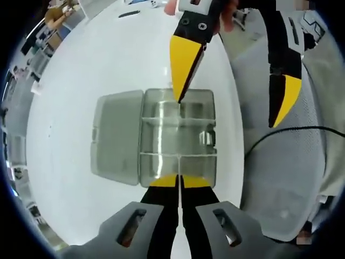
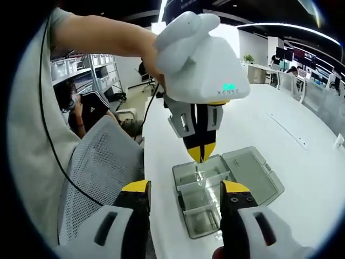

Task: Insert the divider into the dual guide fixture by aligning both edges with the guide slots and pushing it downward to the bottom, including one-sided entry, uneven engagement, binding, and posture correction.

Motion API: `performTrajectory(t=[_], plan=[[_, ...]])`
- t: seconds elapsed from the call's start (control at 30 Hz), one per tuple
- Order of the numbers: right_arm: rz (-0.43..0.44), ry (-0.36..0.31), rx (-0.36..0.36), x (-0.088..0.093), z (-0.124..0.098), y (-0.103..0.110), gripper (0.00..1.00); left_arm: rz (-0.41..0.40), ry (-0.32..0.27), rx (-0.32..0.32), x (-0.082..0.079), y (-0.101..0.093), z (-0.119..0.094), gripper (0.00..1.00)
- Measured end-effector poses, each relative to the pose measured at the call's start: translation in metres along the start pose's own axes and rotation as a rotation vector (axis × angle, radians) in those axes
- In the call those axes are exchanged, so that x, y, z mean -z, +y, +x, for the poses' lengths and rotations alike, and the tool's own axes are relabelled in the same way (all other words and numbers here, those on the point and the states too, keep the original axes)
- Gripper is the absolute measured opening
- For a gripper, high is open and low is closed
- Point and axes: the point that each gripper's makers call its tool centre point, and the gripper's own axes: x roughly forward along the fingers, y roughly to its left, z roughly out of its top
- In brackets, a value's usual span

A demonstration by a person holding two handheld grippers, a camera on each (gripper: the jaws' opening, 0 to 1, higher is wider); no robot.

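I'm pinching the divider (image 1: 178,156) with my left fingers (image 1: 179,181) pressed together, right fingers (image 2: 186,197) spread, risking it tilting and binding in the box (image 1: 202,162).

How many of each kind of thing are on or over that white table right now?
Clear plastic box with open lid: 1
Clear dividers standing in the box: 2
Yellow-tipped tongs: 2, left and right
Total: 5
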Motion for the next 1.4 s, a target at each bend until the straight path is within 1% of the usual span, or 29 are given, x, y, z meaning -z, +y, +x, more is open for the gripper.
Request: performTrajectory(t=[0.4,0.6,0.9,1.03,1.4], plan=[[-0.002,0.005,-0.003,0.000,-0.002,-0.001,0.48,0.024,0.014,0.007,-0.001,0.001,0.001,0.00],[-0.001,0.008,-0.003,0.001,-0.002,-0.002,0.48,0.036,0.026,0.010,0.000,0.001,0.005,0.00],[0.001,0.010,-0.006,0.003,-0.001,0.000,0.48,0.021,0.031,0.021,0.002,0.002,0.010,0.00],[0.004,0.008,-0.004,0.003,-0.002,-0.002,0.48,0.033,0.042,0.023,0.002,0.002,0.011,0.00],[0.009,0.008,-0.006,0.005,-0.001,-0.002,0.48,0.028,0.054,0.028,0.004,0.002,0.016,0.00]])
